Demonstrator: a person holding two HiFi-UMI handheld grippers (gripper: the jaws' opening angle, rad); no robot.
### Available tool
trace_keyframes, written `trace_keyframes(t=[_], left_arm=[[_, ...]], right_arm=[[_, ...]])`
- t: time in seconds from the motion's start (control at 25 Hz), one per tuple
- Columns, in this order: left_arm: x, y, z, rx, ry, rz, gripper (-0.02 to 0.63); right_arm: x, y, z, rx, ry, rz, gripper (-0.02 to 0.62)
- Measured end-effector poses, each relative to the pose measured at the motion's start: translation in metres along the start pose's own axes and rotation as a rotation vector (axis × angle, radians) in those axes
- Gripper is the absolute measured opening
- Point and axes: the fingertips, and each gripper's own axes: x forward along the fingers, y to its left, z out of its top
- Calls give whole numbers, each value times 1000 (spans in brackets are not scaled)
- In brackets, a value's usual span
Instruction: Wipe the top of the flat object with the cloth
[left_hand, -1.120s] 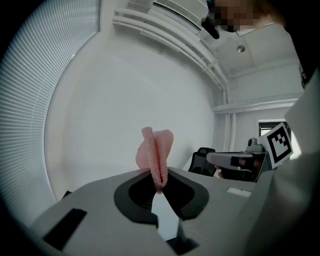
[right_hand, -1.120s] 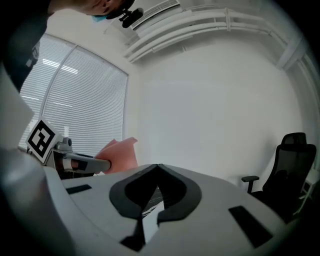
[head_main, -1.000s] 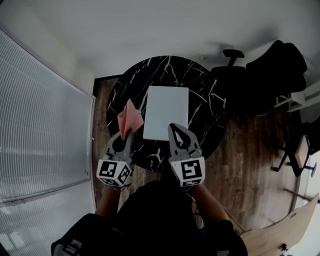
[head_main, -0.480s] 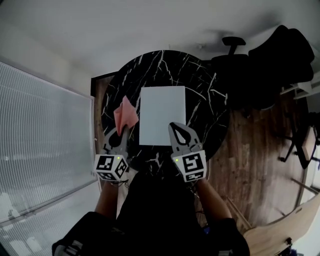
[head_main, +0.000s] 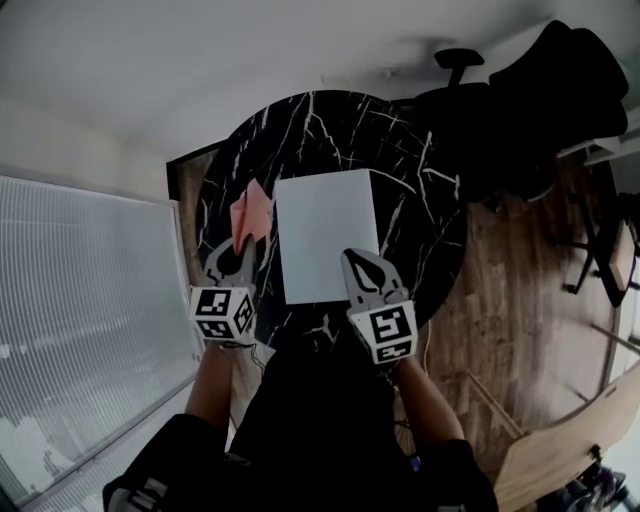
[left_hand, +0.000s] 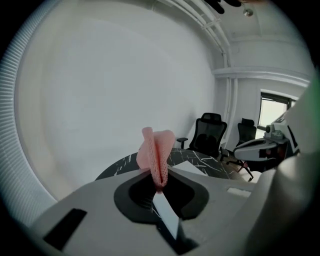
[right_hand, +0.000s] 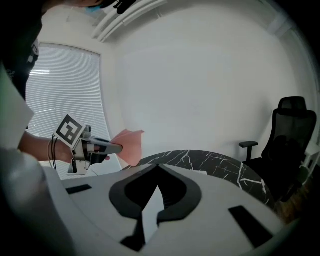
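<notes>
A flat white sheet-like object (head_main: 326, 233) lies in the middle of the round black marble table (head_main: 330, 130). My left gripper (head_main: 241, 249) is shut on a pink cloth (head_main: 251, 212), held above the table's left part, beside the sheet's left edge. In the left gripper view the cloth (left_hand: 155, 152) stands up out of the closed jaws. The right gripper (head_main: 357, 261) hovers over the sheet's near right corner, shut with nothing in it. From the right gripper view, the left gripper (right_hand: 102, 147) and the cloth (right_hand: 131, 145) show at the left.
Black office chairs (head_main: 520, 90) stand past the table on the right over a wooden floor (head_main: 520, 300). A window with blinds (head_main: 90, 300) runs along the left. White walls lie behind the table.
The table and sheet have shifted slightly nearer and to the left in the head view. Both grippers keep about the same places, the cloth still in the left one.
</notes>
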Motion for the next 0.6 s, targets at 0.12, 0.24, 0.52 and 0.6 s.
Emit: trace_keyframes(t=[0.12,0.24,0.52,0.6], left_arm=[[26,14,-3,55,42,-18,17],[59,28,-3,106,69,-38,17],[137,40,-18,317,168,-105,17],[152,39,-24,360,196,-125,17]], right_arm=[[9,0,-5,32,12,-9,-6],[13,-5,-13,50,33,-33,-5],[17,-16,-27,85,79,-85,-6],[19,-20,-31,105,86,-94,-5]])
